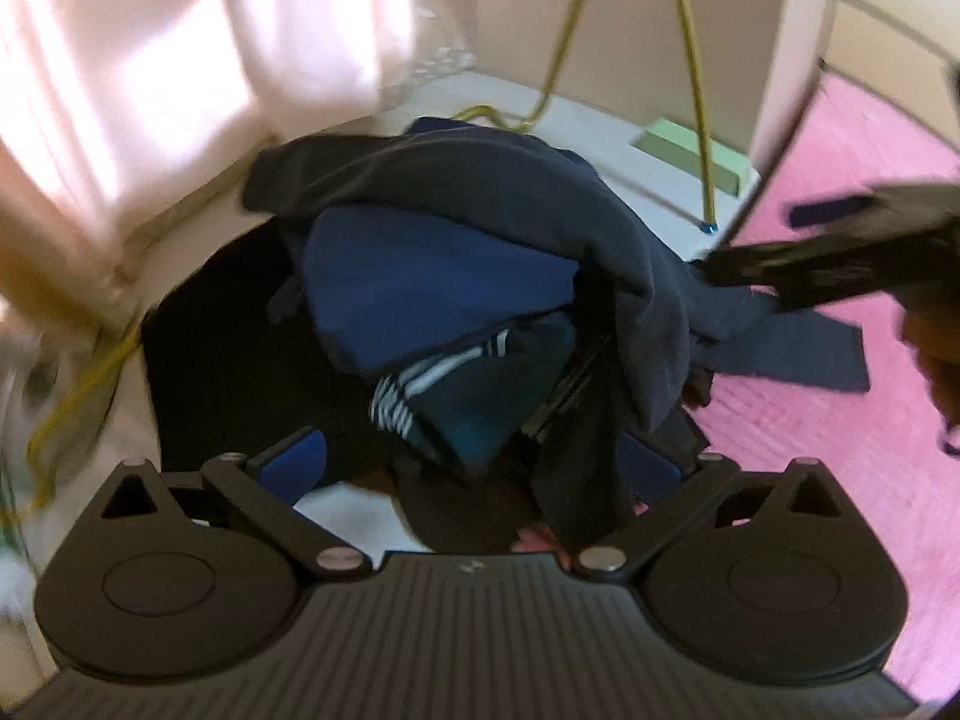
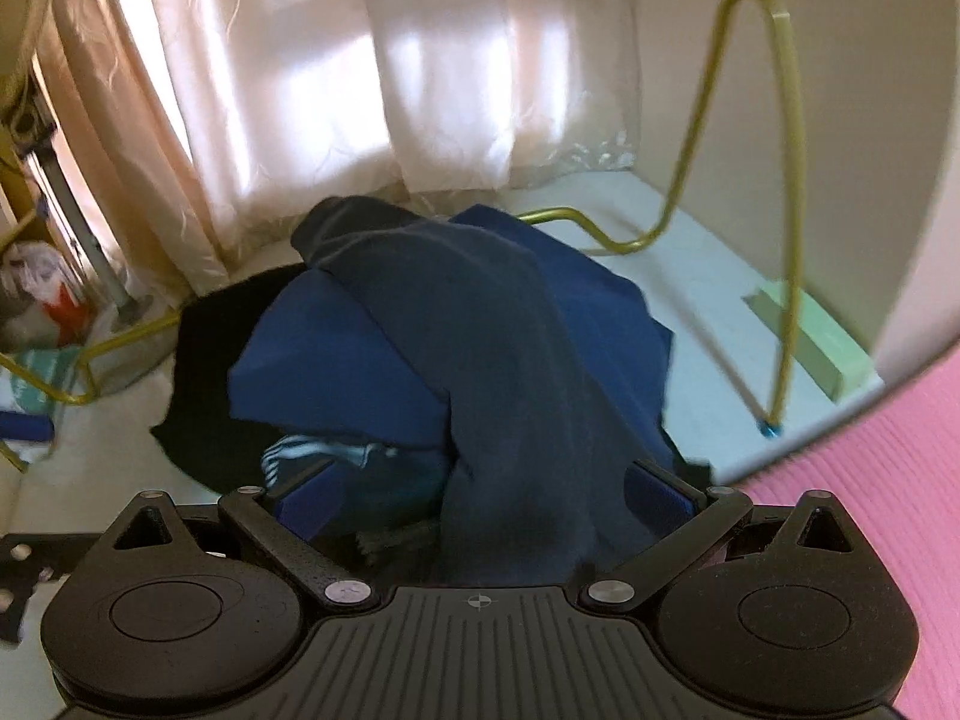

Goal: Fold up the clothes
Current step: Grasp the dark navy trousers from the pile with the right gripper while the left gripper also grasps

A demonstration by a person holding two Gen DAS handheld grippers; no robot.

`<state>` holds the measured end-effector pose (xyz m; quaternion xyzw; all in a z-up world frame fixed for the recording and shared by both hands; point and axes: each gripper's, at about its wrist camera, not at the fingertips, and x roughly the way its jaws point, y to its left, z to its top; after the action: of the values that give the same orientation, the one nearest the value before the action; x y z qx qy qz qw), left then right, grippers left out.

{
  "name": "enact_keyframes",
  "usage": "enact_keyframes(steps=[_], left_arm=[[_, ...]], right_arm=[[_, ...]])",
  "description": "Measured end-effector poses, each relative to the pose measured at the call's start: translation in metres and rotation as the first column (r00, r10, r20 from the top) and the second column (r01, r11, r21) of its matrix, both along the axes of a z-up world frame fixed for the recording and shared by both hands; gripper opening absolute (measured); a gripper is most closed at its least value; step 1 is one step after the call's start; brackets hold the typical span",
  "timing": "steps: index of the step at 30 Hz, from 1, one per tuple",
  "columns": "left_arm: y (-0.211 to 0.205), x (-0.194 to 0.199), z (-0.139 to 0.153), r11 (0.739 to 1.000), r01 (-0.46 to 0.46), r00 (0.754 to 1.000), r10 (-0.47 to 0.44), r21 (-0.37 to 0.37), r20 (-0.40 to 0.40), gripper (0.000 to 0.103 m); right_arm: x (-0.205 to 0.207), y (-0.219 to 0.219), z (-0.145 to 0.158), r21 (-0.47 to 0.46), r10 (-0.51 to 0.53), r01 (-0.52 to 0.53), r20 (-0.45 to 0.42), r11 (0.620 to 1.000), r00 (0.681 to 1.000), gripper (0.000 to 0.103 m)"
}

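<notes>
Clothes lie heaped on the pale floor at the edge of a pink mat (image 1: 840, 480), in front of a sheer curtain (image 2: 288, 90). On top of the heap a dark grey garment (image 1: 480, 192) drapes over a royal blue garment (image 1: 432, 276), with a black garment (image 1: 228, 348) spread under them to the left and a piece with white stripes (image 1: 420, 384) showing low in the middle. The left gripper (image 1: 474, 468) has its jaws wide apart, its blue pads on either side of the heap's near edge, with dark cloth hanging between them; whether the cloth touches the pads cannot be told. In the left wrist view the right gripper (image 1: 840, 246) comes in blurred from the right, its tip at the grey cloth, with a narrow dark strip of fabric (image 1: 786, 354) lying on the mat below it. In its own view the right gripper (image 2: 480, 498) also stands open, the grey garment (image 2: 468, 330) falling down between its blue pads over the blue garment (image 2: 336, 360). A yellow wire frame (image 2: 786, 210) stands behind the heap, one leg ending in a blue tip (image 2: 770, 429) beside a pale green block (image 2: 828, 348). No readable writing or brand shows on the clothes; only a small crosshair mark (image 2: 478, 601) sits on the gripper body.
</notes>
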<state>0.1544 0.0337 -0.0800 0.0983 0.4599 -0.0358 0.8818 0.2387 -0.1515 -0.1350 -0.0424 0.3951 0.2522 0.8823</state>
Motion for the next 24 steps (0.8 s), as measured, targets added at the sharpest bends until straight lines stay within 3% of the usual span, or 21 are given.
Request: enact_keyframes(steps=[4,5,6,9,11,12,15,18,24], left_arm=[[0.001,0.035,-0.012,0.995,0.083,0.997,-0.083,0.051,-0.009,0.101],[0.001,0.042,-0.014,0.994,0.095,0.995,-0.095,0.056,-0.008,0.101],[0.002,0.048,-0.016,0.992,0.107,0.994,-0.107,0.062,-0.007,0.101],[0.003,0.053,-0.018,0.989,0.13,0.992,-0.129,0.067,-0.011,0.101],[0.003,0.054,-0.02,0.987,0.143,0.99,-0.143,0.069,-0.014,0.101],[0.003,0.055,-0.02,0.986,0.15,0.989,-0.149,0.071,-0.015,0.101],[0.001,0.054,-0.02,0.982,0.173,0.985,-0.173,0.073,-0.007,0.101],[-0.016,0.031,-0.008,0.975,0.215,0.975,-0.217,0.055,0.048,0.101],[-0.064,-0.037,0.014,0.951,0.31,0.94,-0.307,0.002,0.149,0.101]], right_arm=[[0.043,0.023,-0.039,-0.077,0.015,-0.016,-0.013,0.997,1.0,0.102],[0.051,0.027,-0.049,-0.103,0.018,-0.02,-0.02,0.994,1.0,0.092],[0.06,0.031,-0.058,-0.127,0.019,-0.023,-0.029,0.992,0.999,0.069],[0.069,0.031,-0.074,-0.155,0.0,-0.008,-0.052,0.988,0.999,0.041],[0.066,0.024,-0.066,-0.127,-0.028,0.022,-0.043,0.992,0.999,0.021],[0.062,0.018,-0.059,-0.097,-0.045,0.042,-0.037,0.994,0.998,0.017],[0.04,-0.012,-0.02,0.032,-0.113,0.113,0.004,0.993,0.994,0.014],[-0.01,-0.05,0.028,0.103,-0.182,0.173,0.085,0.979,0.98,0.013],[-0.143,-0.135,0.07,0.101,-0.323,0.312,0.126,0.945,0.938,0.013]])
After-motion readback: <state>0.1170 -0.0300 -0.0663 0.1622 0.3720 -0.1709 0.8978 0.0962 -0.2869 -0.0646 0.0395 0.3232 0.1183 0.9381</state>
